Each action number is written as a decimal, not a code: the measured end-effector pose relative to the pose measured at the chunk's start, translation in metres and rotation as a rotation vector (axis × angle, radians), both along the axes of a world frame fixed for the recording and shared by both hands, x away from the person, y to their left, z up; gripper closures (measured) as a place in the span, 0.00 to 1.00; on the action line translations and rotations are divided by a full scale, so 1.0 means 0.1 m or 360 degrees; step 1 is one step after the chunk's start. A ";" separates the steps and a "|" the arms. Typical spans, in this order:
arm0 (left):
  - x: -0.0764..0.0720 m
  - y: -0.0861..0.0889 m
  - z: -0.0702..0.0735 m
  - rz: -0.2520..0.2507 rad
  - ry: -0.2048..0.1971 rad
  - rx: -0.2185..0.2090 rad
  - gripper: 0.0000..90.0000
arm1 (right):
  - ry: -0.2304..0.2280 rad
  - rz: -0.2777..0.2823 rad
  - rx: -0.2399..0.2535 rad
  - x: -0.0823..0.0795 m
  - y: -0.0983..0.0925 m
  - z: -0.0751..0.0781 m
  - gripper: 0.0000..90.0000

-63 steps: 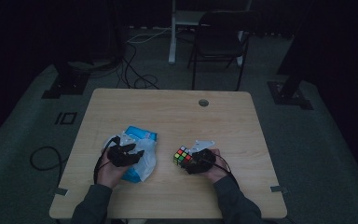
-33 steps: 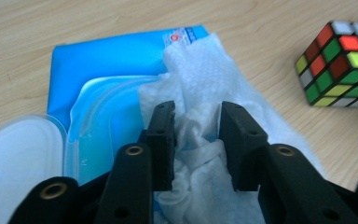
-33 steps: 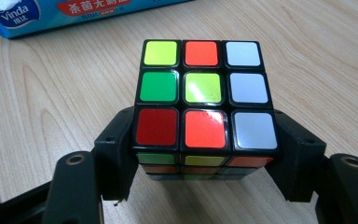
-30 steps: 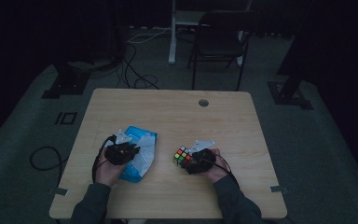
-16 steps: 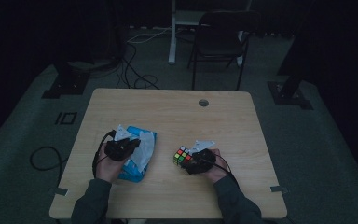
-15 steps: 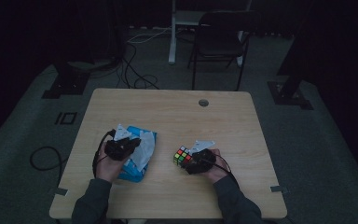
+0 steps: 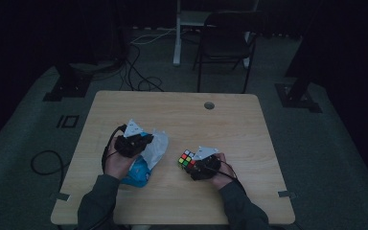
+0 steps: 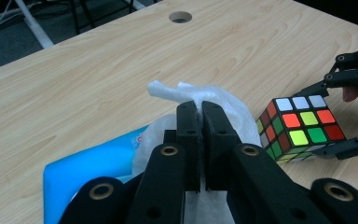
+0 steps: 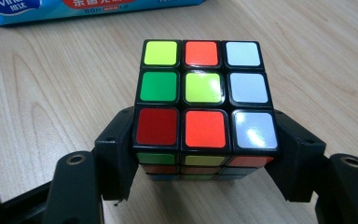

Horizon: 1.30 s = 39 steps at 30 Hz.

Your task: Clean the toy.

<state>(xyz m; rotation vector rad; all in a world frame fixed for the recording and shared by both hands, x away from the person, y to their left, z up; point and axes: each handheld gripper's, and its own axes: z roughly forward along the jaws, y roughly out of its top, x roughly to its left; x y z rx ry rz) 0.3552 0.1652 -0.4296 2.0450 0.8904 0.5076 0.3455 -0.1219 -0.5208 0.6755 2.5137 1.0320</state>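
A person seated at the six o'clock edge of a wooden table [image 7: 230, 120] worked two handheld grippers at once. The left gripper [image 8: 199, 122] had its black jaws pressed together on a white tissue [image 8: 192, 93], a crumpled tuft of which stood up past the jaw tips toward twelve o'clock in the left gripper view. The jaws had just been closing, with the tissue between them. The tissue came out of a blue tissue pack [image 8: 91, 163] that lay flat on the tabletop at about eight o'clock from the jaws in that view; in the high view the pack [image 7: 136, 175] sat at the table's seven o'clock area, just under the left hand [image 7: 117, 160].

The right gripper [image 9: 205, 154] pinched a scrambled puzzle cube [image 9: 204, 107] from both sides, its jaws set against the lower layers while the cube rested on the wood. The cube's top face showed yellow, orange, white, green and red tiles. In the high view the cube [image 7: 187, 158] stood near the table's centre, toward five o'clock, at three o'clock from the tissue pack and well apart from it, with the right hand [image 7: 215, 170] just behind it. A round cable hole [image 7: 209, 105] marked the table's far side at twelve o'clock.
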 end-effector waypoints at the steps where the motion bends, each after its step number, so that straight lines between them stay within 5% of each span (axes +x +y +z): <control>1: 0.02 -0.02 0.01 -0.0012 0.0004 -0.0009 0.97 | -0.0015 0.0002 -0.0005 0.00 0.00 0.00 0.38; 31: 0.39 -0.44 0.13 -0.0195 -0.0014 -0.0069 0.97 | -0.0397 0.0040 -0.0173 -0.27 0.13 0.15 0.38; 33: 0.40 -0.48 0.13 -0.0207 -0.0009 -0.0059 0.97 | -0.0514 0.0014 -0.0250 -0.32 0.16 0.15 0.38; 39: 0.44 -0.59 0.10 -0.0242 0.0000 -0.0029 0.97 | -0.0608 0.0015 -0.0292 -0.38 0.20 0.17 0.38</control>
